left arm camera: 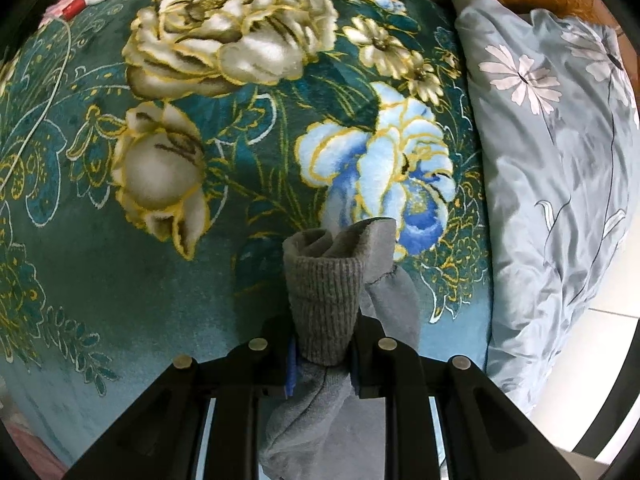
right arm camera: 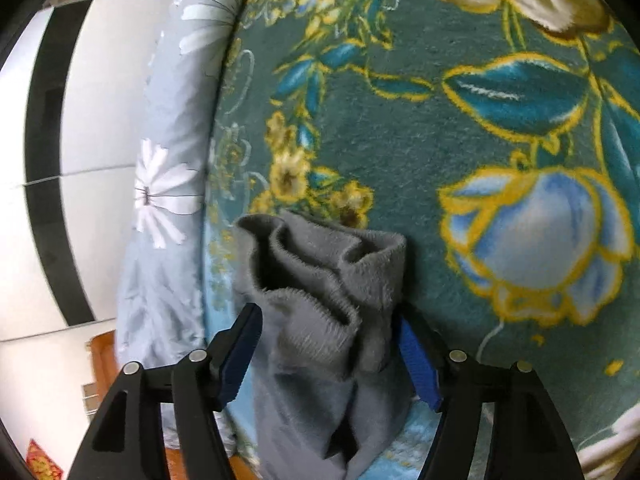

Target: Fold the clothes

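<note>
**Bed surface: grey sock held at both ends**

Teal floral plush blanket [left arm camera: 120, 280] covers the bed. Left tool [left arm camera: 322, 354] is clenched on the grey ribbed knit sock [left arm camera: 324, 300]. Right tool [right arm camera: 328, 354] grips the sock's [right arm camera: 320, 320] fleecy bunched end. Pale blue daisy-print pillow [left arm camera: 552, 200] lies beside the blanket.
</note>
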Available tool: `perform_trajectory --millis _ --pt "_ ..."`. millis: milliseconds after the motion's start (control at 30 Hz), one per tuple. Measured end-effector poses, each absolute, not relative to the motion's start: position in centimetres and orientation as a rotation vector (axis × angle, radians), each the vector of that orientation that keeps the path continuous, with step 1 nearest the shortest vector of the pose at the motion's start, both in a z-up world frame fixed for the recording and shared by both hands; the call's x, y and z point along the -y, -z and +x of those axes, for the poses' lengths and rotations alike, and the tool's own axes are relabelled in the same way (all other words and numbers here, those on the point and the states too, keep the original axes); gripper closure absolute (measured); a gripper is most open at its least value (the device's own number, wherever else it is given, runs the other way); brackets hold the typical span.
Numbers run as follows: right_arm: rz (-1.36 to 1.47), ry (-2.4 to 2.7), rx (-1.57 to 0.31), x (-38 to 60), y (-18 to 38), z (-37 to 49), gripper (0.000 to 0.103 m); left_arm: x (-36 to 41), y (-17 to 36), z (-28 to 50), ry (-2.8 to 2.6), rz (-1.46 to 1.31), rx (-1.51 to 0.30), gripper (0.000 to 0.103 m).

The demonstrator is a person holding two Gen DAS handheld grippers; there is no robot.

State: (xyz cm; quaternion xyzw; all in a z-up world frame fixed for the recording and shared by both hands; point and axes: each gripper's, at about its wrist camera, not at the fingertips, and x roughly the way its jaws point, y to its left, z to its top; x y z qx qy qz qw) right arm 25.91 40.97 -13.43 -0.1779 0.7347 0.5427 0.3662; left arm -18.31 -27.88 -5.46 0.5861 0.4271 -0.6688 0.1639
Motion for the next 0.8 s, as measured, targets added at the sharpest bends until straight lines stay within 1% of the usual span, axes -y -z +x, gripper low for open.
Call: perform_trajectory --millis 33,67,100,133,167,200,233,367,467,533,567,633,733,800 --pt "-0.468 -1.387 -1.878 -41.1 13.3 25.8 0.031 27.8 5.3 -18.4 1.913 1.672 -1.214 0.083" --pt "-0.481 -1.378 -1.864 -41.2 13.1 25.6 0.033 27.6 5.1 -18.4 1.922 1.674 -1.21 0.083" --pt "-0.499 -1.365 -1.85 -41.4 12.8 25.4 0.04 27.5 4.9 -18.3 1.927 1.671 -1.217 0.083" --pt "-0.519 -1.35 -1.834 -41.5 12.6 25.2 0.055 27.4 4.7 -18.3 1.932 1.666 -1.227 0.083" --pt "-0.525 -1.358 -1.821 -41.7 11.8 25.5 0.064 27.2 4.3 -18.2 1.94 1.653 -1.247 0.083" --pt "-0.526 -1.377 -1.809 -41.8 10.7 25.8 0.077 27.0 3.6 -18.2 1.956 1.633 -1.256 0.084" --pt "-0.526 -1.395 -1.797 -41.9 9.5 26.2 0.085 26.7 2.9 -18.2 1.976 1.611 -1.264 0.085" --pt "-0.527 -1.47 -1.747 -42.4 5.1 27.8 0.088 25.1 -1.4 -19.2 2.12 1.596 -1.327 0.086" --pt "-0.527 -1.525 -1.709 -42.8 1.7 28.9 0.088 25.5 -5.2 -19.3 2.252 1.592 -1.422 0.086" --pt "-0.527 -1.561 -1.682 -43.1 -0.6 29.7 0.088 26.3 -6.6 -18.7 2.307 1.613 -1.432 0.086" --pt "-0.527 -1.579 -1.669 -43.2 -1.7 30.1 0.088 26.6 -6.5 -18.1 2.324 1.644 -1.4 0.086" --pt "-0.551 -1.585 -1.631 -42.6 -2.0 31.8 0.088 27.2 -6.1 -17.0 2.35 1.709 -1.331 0.085" --pt "-0.646 -1.476 -1.609 -41.0 1.4 34.2 0.088 27.3 -2.0 -15.0 2.241 1.791 -1.215 0.085" --pt "-0.689 -1.381 -1.614 -40.2 3.9 34.6 0.088 27.1 1.3 -13.7 2.107 1.811 -1.168 0.085"
